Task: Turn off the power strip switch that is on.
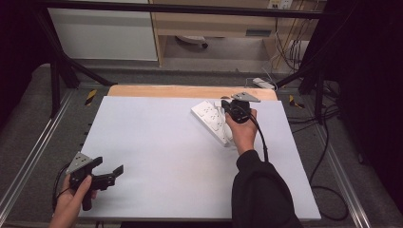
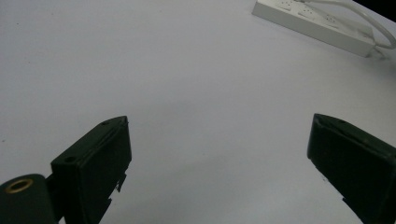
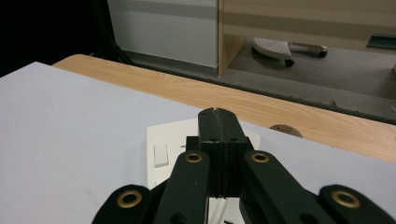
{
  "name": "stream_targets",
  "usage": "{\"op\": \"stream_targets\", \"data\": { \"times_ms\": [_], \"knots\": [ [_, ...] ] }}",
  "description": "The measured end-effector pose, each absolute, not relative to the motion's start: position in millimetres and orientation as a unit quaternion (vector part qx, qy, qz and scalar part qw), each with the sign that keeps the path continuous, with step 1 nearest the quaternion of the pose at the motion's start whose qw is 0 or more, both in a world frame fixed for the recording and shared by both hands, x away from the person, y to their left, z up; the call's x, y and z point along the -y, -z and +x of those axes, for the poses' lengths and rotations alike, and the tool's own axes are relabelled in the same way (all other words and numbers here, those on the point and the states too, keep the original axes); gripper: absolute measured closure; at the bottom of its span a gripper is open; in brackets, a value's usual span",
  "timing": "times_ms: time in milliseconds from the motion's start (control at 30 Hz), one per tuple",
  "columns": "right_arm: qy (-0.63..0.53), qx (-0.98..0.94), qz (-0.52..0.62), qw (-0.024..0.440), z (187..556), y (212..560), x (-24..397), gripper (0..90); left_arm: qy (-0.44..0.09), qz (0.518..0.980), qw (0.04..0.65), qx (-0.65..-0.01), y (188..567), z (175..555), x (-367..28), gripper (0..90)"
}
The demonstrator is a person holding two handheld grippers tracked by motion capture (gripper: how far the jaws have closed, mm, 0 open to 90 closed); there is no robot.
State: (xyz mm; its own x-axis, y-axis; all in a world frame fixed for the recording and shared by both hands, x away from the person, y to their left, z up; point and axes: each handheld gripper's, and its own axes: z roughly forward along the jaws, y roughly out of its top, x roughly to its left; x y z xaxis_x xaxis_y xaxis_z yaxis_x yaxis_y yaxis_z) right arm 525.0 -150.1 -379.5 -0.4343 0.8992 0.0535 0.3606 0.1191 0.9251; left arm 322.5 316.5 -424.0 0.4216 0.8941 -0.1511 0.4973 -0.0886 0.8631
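The right gripper (image 1: 227,105), held out by a dark-sleeved arm with its jaws pressed together on nothing, hangs over the white plastic power strip (image 1: 212,119) lying toward the far right of the pale grey table (image 1: 157,152). The left gripper (image 1: 114,173) rests near the front-left corner, jaws spread wide. No lettering is readable. The right gripper view shows the strip's white rocker switch (image 3: 160,155).

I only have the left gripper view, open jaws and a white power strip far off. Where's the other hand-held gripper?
Observer: In the high view, the right hand-held gripper is over the power strip.
Operator: Open or shut?
Observer: Shut; in the right gripper view its jaws meet with nothing between them.
Operator: What's beneath it?
Observer: The strip's end with its rocker switch.
Operator: And mine?
Observer: The left hand-held gripper sits open at the table's near left corner.
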Motion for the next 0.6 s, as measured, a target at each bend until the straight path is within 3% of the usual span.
{"op": "stream_targets", "data": {
  "times_ms": [600],
  "knots": [
    [-0.472,-0.701,0.459,0.275,540.0,391.0,132.7,90.0,-0.216,0.708,0.461,-0.490,423.5,322.1,-315.3,6.3]
  ]
}}
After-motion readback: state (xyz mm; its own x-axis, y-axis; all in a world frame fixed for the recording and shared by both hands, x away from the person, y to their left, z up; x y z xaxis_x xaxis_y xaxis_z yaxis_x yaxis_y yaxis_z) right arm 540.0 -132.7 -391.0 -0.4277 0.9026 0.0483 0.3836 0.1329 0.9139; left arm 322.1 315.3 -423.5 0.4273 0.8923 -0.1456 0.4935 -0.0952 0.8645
